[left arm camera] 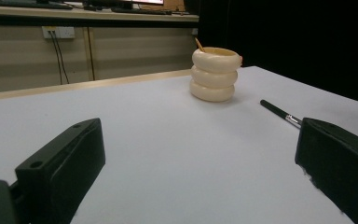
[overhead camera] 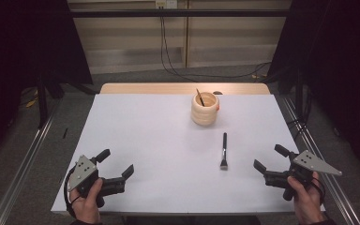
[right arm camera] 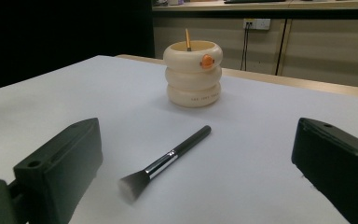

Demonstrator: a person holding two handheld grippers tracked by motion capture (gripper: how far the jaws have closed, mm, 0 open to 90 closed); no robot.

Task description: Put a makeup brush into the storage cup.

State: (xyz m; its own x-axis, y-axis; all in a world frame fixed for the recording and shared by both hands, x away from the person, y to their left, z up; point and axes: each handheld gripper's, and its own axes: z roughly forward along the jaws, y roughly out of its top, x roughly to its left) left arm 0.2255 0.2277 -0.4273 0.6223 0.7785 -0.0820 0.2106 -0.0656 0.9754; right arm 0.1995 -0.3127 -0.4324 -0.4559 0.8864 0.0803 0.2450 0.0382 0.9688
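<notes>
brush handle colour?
Black, with a silver ferrule; the brush shows best in the right gripper view.

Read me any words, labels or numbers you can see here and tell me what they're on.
None can be read.
Cream ringed holder: a row of small dark letters on its lowest ring, too small and blurred to read.
Makeup brush: no lettering visible.
Wall socket plate: no legible marking.

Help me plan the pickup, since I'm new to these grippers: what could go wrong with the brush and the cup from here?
The brush lies flat on the table, so the open right gripper may slide its thin handle away rather than pinch it. The cup stands free, already holding a stick; dropping the brush in could knock it or tip the cup.
</notes>
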